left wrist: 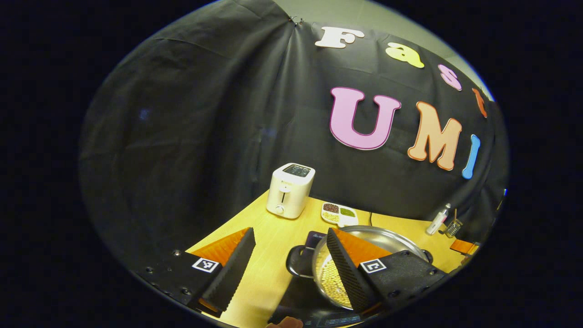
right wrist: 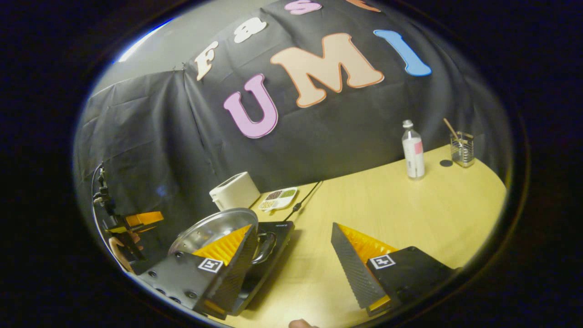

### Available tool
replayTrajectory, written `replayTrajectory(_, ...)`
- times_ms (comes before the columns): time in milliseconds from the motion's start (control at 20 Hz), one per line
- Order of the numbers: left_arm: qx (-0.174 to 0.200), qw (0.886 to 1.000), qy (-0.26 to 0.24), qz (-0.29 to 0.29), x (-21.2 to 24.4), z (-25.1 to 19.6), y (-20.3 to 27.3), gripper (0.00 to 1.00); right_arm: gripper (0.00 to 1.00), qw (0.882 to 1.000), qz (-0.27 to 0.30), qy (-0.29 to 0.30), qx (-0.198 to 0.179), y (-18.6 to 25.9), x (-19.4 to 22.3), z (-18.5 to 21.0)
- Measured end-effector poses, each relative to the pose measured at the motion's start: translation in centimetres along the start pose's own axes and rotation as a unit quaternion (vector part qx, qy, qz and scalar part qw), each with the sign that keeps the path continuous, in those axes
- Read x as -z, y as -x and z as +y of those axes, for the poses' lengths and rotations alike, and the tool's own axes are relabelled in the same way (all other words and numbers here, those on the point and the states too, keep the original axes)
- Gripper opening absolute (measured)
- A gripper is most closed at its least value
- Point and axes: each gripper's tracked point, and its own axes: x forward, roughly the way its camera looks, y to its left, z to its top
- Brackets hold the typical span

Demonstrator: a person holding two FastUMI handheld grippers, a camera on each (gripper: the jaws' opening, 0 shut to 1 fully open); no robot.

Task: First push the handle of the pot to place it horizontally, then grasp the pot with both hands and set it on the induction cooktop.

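Observation:
A steel pot point(left wrist: 387, 239) holding pale beans point(left wrist: 334, 282) rests on the black induction cooktop point(left wrist: 300, 300). Its black loop handle point(left wrist: 298, 259) on this side lies between the fingers of my left gripper point(left wrist: 290, 232), which is open; the right-hand finger point(left wrist: 346, 269) overlaps the pot's rim. In the right gripper view the pot point(right wrist: 209, 230) sits on the cooktop point(right wrist: 275, 234), with its other handle point(right wrist: 266, 246) just beside the left-hand finger point(right wrist: 234, 262). My right gripper point(right wrist: 292, 226) is open and holds nothing. The left gripper point(right wrist: 136, 223) shows beyond the pot.
A white toaster point(left wrist: 290, 190) and a sectioned dish of beans point(left wrist: 339, 214) stand at the back of the wooden table point(right wrist: 410, 214). The cooktop's cable point(right wrist: 303, 200) runs to the wall. A bottle point(right wrist: 413, 150) and a glass holder point(right wrist: 461, 148) stand at the far right.

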Motion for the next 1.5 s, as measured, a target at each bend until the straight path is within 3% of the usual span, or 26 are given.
replayTrajectory(150,0.005,1.0,0.0,-0.01,-0.6,-2.0,1.8,0.93,0.92,1.0,-0.022,0.011,0.007,2.3,-1.5,-1.4)
replayTrajectory(350,0.009,1.0,-0.009,-0.023,-1.2,-5.7,2.8,0.97,0.92,0.998,-0.057,0.019,0.023,5.1,-4.3,-3.8)
replayTrajectory(650,0.042,0.996,-0.052,-0.061,-2.5,-15.5,4.2,0.97,0.92,0.994,-0.091,0.039,0.056,8.1,-8.9,-7.8)
replayTrajectory(700,0.052,0.995,-0.055,-0.064,-2.7,-17.5,4.5,0.93,0.92,0.993,-0.094,0.039,0.055,8.5,-9.6,-8.1)
replayTrajectory(750,0.057,0.994,-0.057,-0.069,-2.8,-19.3,4.5,0.93,0.91,0.993,-0.1,0.041,0.057,8.6,-10.4,-8.6)
replayTrajectory(800,0.06,0.993,-0.062,-0.076,-3.0,-20.8,4.4,1.0,0.91,0.991,-0.107,0.042,0.064,8.9,-11.3,-9.3)
replayTrajectory(850,0.063,0.992,-0.065,-0.082,-3.1,-22.3,4.3,0.97,0.91,0.99,-0.116,0.046,0.069,9.1,-12.3,-9.9)
replayTrajectory(900,0.07,0.991,-0.068,-0.088,-3.2,-24.1,4.2,0.97,0.99,0.988,-0.123,0.051,0.073,9.2,-13.3,-10.3)
replayTrajectory(950,0.081,0.99,-0.069,-0.091,-3.2,-25.7,4.3,0.97,0.91,0.987,-0.13,0.059,0.078,9.3,-14.2,-10.8)
replayTrajectory(1000,0.092,0.989,-0.068,-0.094,-3.2,-27.4,4.2,0.97,0.91,0.985,-0.134,0.067,0.084,9.3,-15.1,-11.2)
replayTrajectory(1050,0.104,0.988,-0.069,-0.095,-3.3,-29.0,4.3,0.97,0.99,0.984,-0.135,0.077,0.09,9.4,-15.7,-11.7)
replayTrajectory(1100,0.111,0.986,-0.073,-0.097,-3.3,-30.2,4.3,0.96,0.99,0.983,-0.134,0.086,0.095,9.4,-16.3,-12.0)
replayTrajectory(1250,0.117,0.983,-0.078,-0.119,-3.9,-32.6,4.2,0.93,0.91,0.979,-0.135,0.112,0.107,9.0,-17.9,-12.2)
replayTrajectory(1300,0.117,0.982,-0.078,-0.129,-4.1,-33.2,4.3,1.0,0.99,0.978,-0.132,0.122,0.109,8.9,-18.0,-12.0)
replayTrajectory(1350,0.114,0.981,-0.076,-0.135,-4.1,-33.6,4.2,0.93,0.99,0.977,-0.132,0.127,0.112,8.9,-18.2,-11.9)
replayTrajectory(1450,0.116,0.98,-0.09,-0.137,-3.4,-34.5,4.0,0.92,1.0,0.976,-0.132,0.138,0.108,8.8,-18.4,-11.4)
replayTrajectory(1500,0.119,0.979,-0.096,-0.136,-3.1,-34.9,3.8,0.96,0.92,0.976,-0.127,0.143,0.105,8.7,-18.2,-11.3)
